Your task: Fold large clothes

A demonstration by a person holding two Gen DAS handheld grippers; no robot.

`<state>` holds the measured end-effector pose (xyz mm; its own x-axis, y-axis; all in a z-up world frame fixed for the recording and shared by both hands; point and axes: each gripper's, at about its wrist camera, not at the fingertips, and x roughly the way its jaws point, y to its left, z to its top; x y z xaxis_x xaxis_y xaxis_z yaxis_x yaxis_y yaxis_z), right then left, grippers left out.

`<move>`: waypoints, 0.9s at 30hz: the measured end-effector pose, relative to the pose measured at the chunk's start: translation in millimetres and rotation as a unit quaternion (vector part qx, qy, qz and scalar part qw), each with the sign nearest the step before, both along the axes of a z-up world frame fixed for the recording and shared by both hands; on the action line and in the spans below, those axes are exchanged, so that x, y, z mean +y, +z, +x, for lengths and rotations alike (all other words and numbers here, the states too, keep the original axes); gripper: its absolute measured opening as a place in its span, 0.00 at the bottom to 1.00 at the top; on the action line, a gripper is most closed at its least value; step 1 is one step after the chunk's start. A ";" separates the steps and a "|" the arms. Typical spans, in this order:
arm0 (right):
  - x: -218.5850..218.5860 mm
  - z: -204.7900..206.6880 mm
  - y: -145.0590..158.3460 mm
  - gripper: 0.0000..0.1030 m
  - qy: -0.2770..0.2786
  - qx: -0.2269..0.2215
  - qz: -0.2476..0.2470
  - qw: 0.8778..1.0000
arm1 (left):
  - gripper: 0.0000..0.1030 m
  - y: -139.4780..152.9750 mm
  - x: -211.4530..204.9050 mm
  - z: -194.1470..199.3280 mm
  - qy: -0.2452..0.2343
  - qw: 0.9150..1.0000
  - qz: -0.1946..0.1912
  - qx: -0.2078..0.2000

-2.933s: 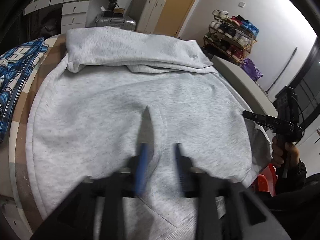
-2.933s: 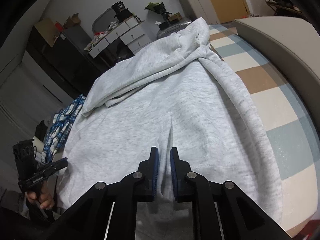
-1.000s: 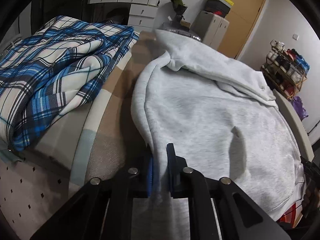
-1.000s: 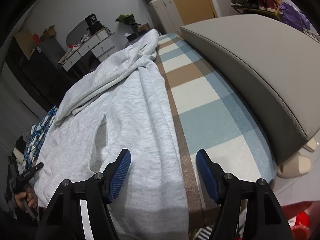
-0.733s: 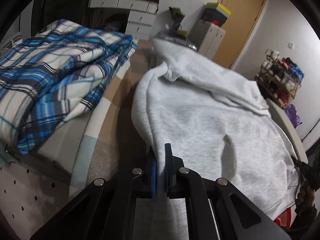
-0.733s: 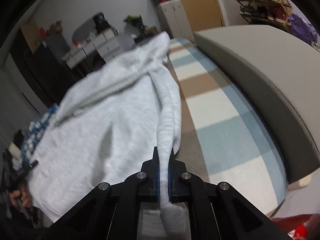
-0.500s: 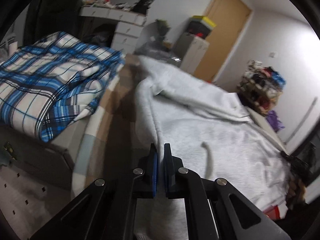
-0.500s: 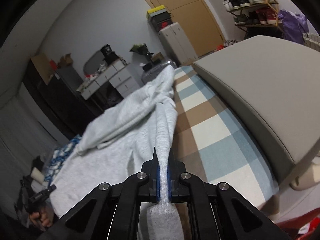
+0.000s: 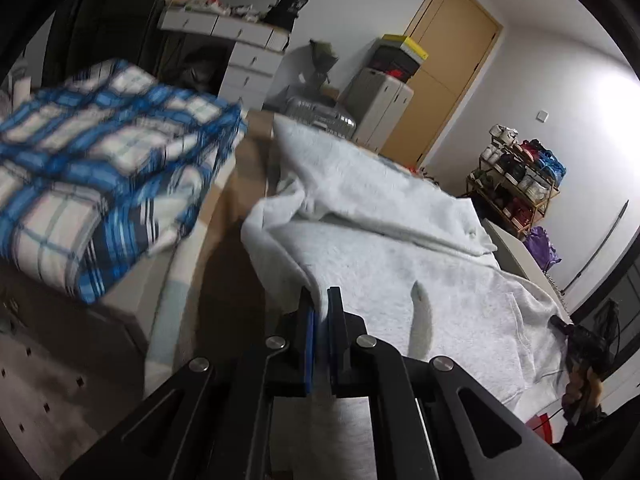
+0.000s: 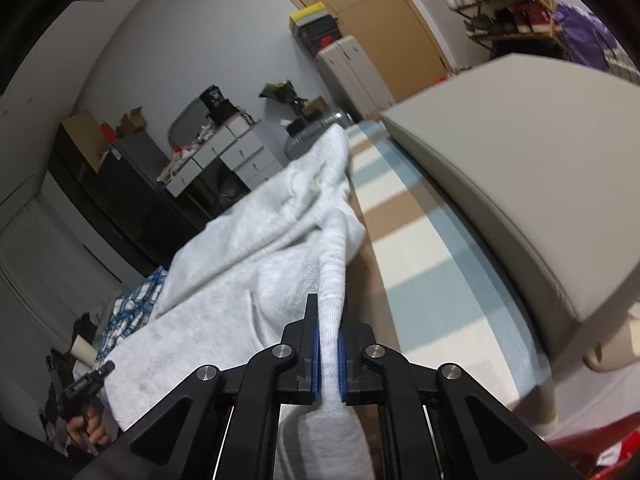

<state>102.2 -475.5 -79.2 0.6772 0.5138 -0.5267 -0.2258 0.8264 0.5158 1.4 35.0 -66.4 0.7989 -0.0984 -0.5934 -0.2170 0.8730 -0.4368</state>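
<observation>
Both of your grippers are clamped on the same garment. Your left gripper [image 9: 320,320] has its blue pads [image 9: 309,344] pressed together on the near left edge of the grey sweatshirt [image 9: 400,264], and your right gripper [image 10: 329,332] pinches a thick fold of that sweatshirt [image 10: 256,280] along its right edge (the jaws closed there within the last second, and the cloth sits squeezed between them). Each pinched edge is raised off the bed [image 10: 424,248], so the fabric slopes away from the pads down to the mattress.

From the sweatshirt outward: the body lies spread across the bed's checked cover, with its far end bunched in folds toward the far end of the bed. Left of the sweatshirt, a folded blue plaid blanket [image 9: 100,184] sits on the bed, apart from the grey cloth. Right of the sweatshirt, bare striped cover shows, then a beige padded headboard [image 10: 520,184] runs along the bed's edge. Beyond the sweatshirt's far end stand a silver suitcase [image 9: 320,114], a white drawer unit [image 9: 244,68] and a wooden door [image 9: 444,76]. Your right hand [image 9: 582,384] shows at the sweatshirt's near right corner in the left wrist view.
</observation>
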 end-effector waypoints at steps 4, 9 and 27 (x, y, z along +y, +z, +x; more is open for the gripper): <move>-3.6 7.5 -10.2 0.20 0.012 0.029 0.010 0.999 | 0.13 -6.5 -2.3 -4.9 -0.008 1.000 -0.022 0.009; 14.2 16.8 -16.9 0.42 0.049 0.033 -0.013 0.998 | 0.34 -13.6 -9.4 7.0 -0.025 0.999 -0.035 0.031; 44.9 90.9 85.8 0.04 0.095 -0.183 0.035 0.978 | 0.01 81.3 23.7 97.8 -0.020 0.990 0.061 -0.122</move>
<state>193.1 -430.7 6.6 0.7023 0.6752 -0.2255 -0.5525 0.7167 0.4255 99.2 58.6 14.9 0.9170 -0.0719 -0.3923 -0.0828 0.9279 -0.3635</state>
